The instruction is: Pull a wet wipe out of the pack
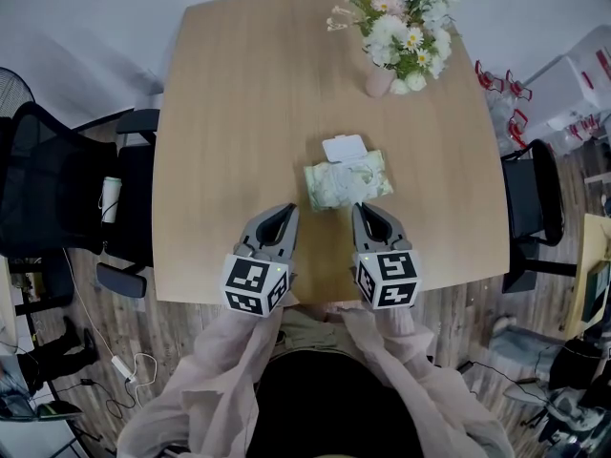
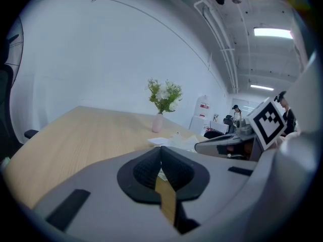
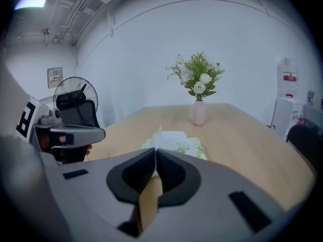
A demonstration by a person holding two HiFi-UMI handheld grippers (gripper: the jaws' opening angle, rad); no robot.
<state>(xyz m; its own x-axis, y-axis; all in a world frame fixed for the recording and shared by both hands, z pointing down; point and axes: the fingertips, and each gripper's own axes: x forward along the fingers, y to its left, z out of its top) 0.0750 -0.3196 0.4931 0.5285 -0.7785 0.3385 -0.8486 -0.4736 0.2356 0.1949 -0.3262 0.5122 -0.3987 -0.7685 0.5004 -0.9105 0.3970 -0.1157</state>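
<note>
The wet wipe pack (image 1: 348,181), pale green with a flower print, lies on the wooden table (image 1: 239,103), its white lid (image 1: 344,148) flipped open toward the far side. My right gripper (image 1: 360,208) hovers at the pack's near edge, jaws shut, nothing visibly held. In the right gripper view the pack (image 3: 184,146) lies just beyond my shut right gripper (image 3: 155,153), and a thin white edge rises at the tips. My left gripper (image 1: 289,208) is left of the pack, also shut and empty; its own view shows the left gripper (image 2: 161,151) closed, the pack (image 2: 179,141) ahead to the right.
A pink vase of white flowers (image 1: 401,27) stands at the table's far right. A black office chair (image 1: 57,189) is left of the table and another chair (image 1: 535,208) is to the right. A person's sleeves (image 1: 382,351) reach over the near edge.
</note>
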